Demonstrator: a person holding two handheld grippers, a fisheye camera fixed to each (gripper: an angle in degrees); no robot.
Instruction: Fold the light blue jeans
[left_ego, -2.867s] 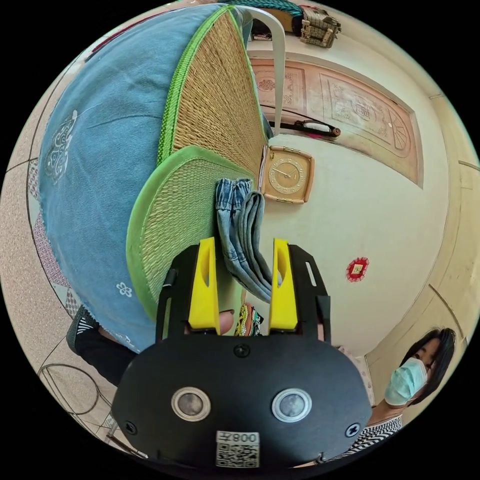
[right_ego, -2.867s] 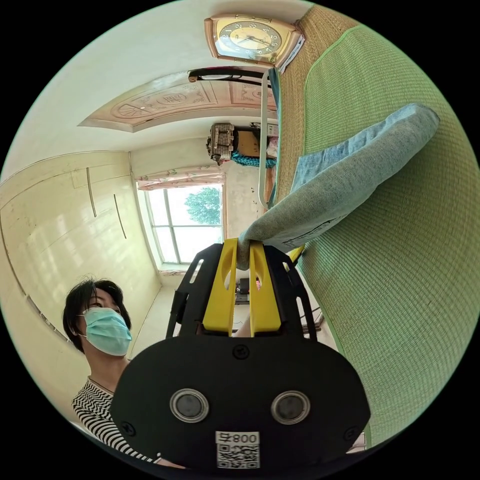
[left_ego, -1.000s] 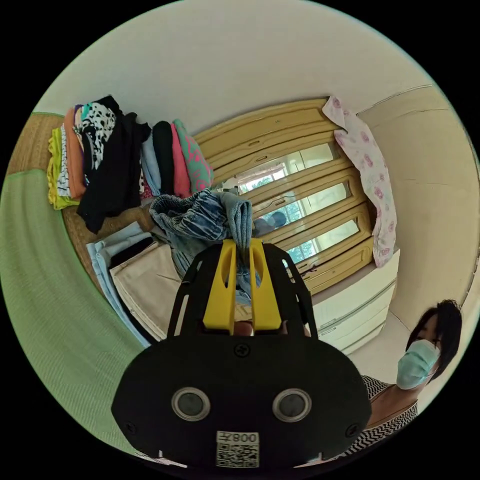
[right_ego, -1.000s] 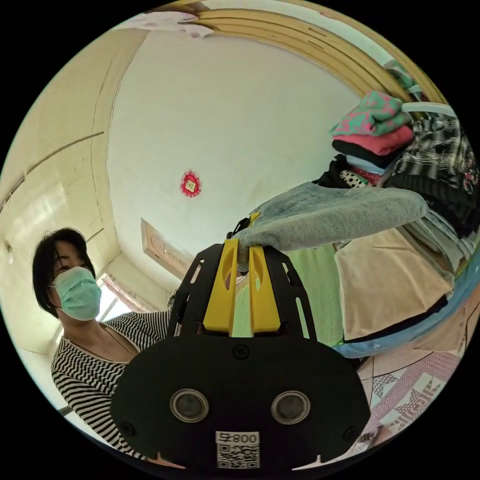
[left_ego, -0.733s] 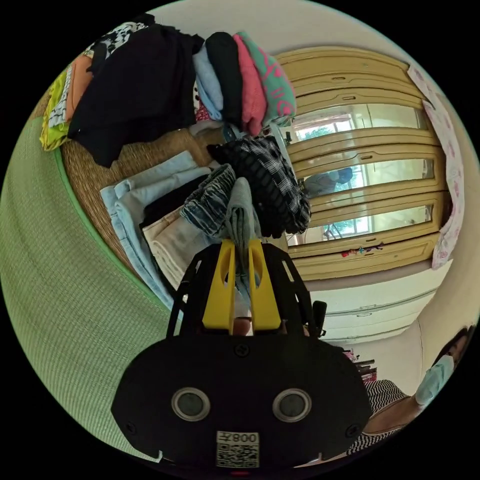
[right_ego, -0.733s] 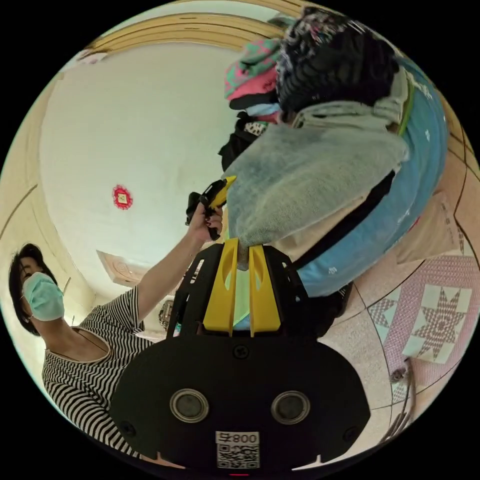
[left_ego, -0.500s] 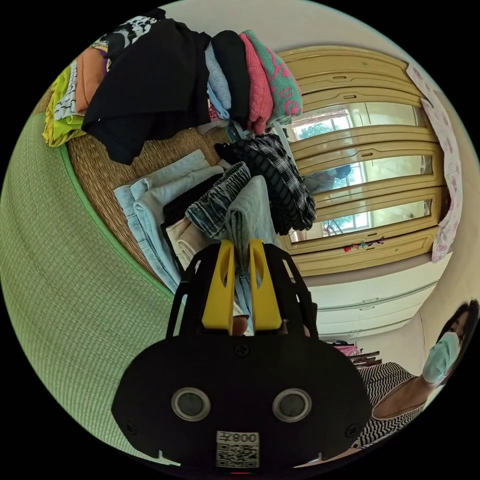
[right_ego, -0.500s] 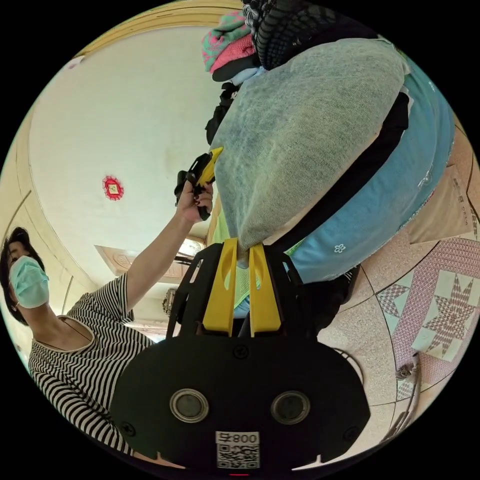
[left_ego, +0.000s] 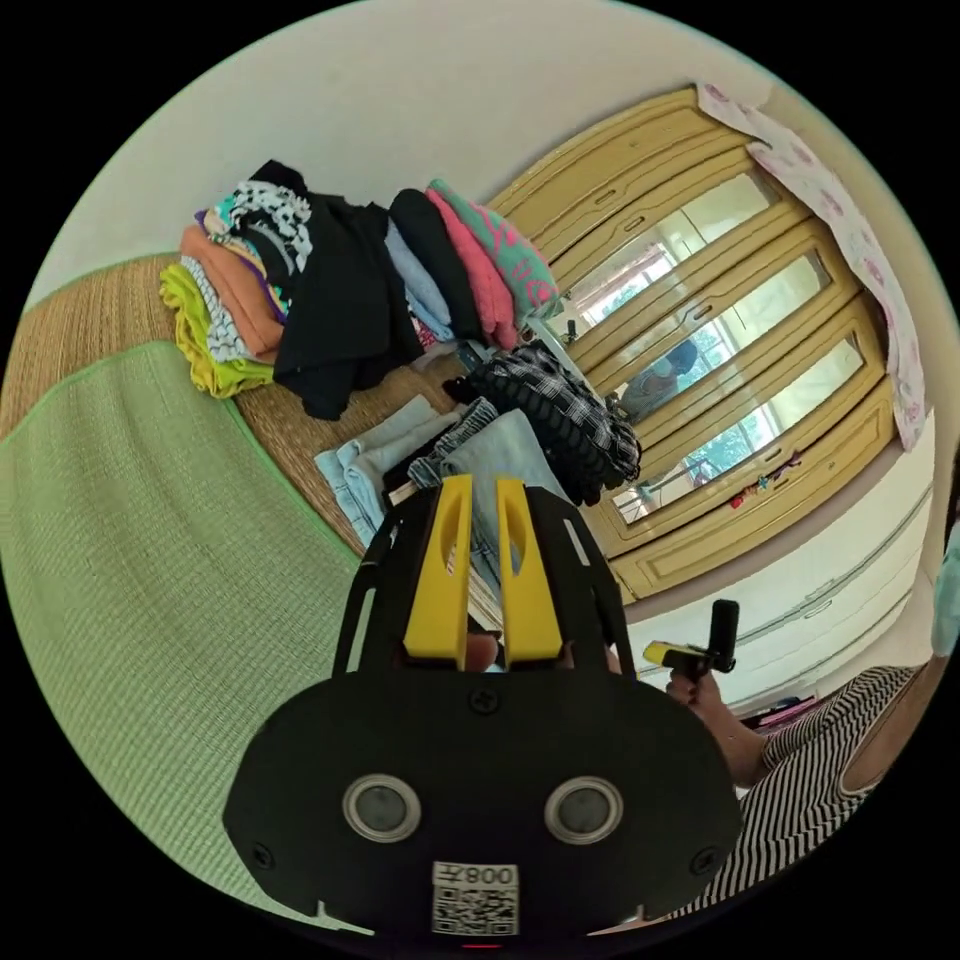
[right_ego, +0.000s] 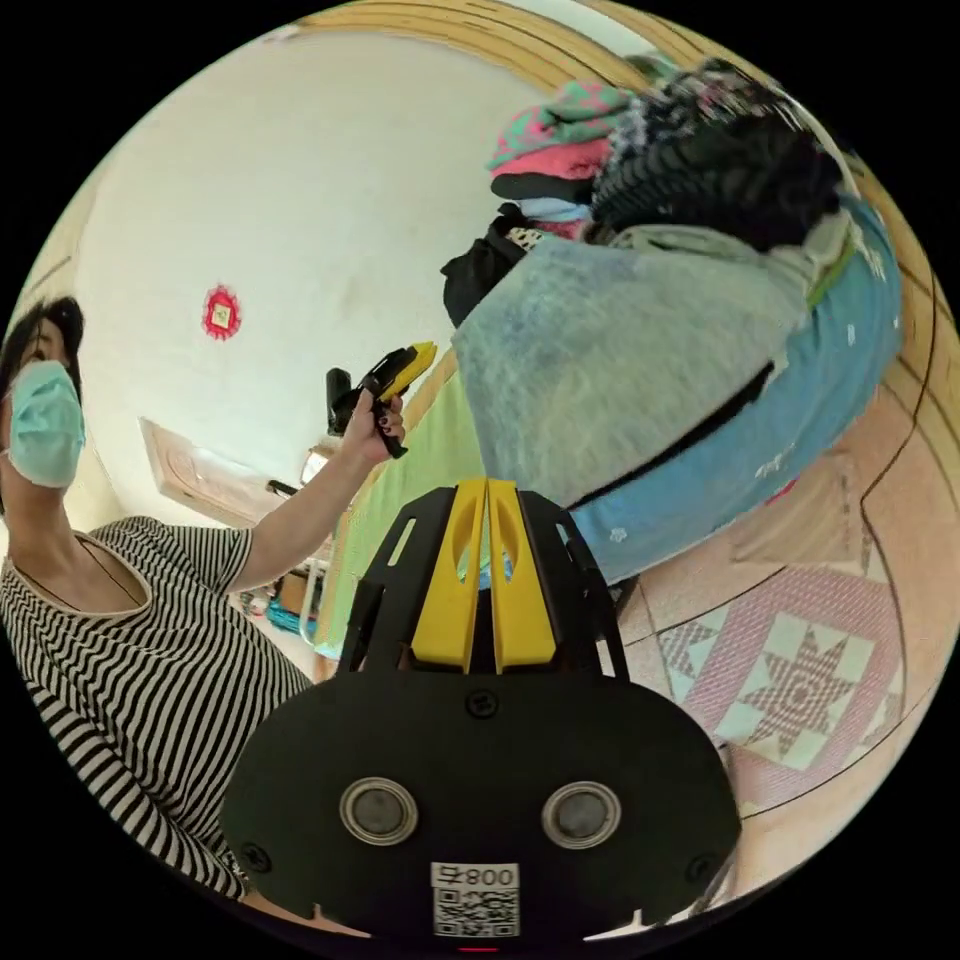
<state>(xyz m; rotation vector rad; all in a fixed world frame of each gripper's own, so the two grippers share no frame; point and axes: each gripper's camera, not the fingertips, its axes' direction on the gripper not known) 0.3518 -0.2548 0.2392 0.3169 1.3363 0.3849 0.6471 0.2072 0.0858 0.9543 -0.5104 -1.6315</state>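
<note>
- Left gripper view: the left gripper (left_ego: 484, 490) had its yellow jaws nearly together with a narrow gap, and nothing was held between them. Half a second earlier the same jaws pinched a fold of the light blue jeans (left_ego: 505, 455); that fold had since been let go.
- The jeans lay folded just beyond the jaw tips, on top of a stack of folded trousers (left_ego: 365, 465), with a black checked garment (left_ego: 560, 410) beside them and a taller pile of folded clothes (left_ego: 330, 290) further off.
- The right gripper (left_ego: 680, 655) showed low to the right of the jaws, in the person's hand, well clear of the jeans.
- Right gripper view: the right gripper (right_ego: 487, 490) had its jaws closed almost tip to tip, empty. Half a second earlier they gripped the denim edge; that edge was now free.
- The jeans (right_ego: 620, 350) rested above and to the right of the jaw tips, apart from them, on the stack at the edge of the blue bedcover (right_ego: 800, 400).
- The left gripper (right_ego: 395, 375) was seen raised to the left, away from the stack.
- Judgement: the folded jeans appeared placed and released; the task looked essentially complete.
</note>
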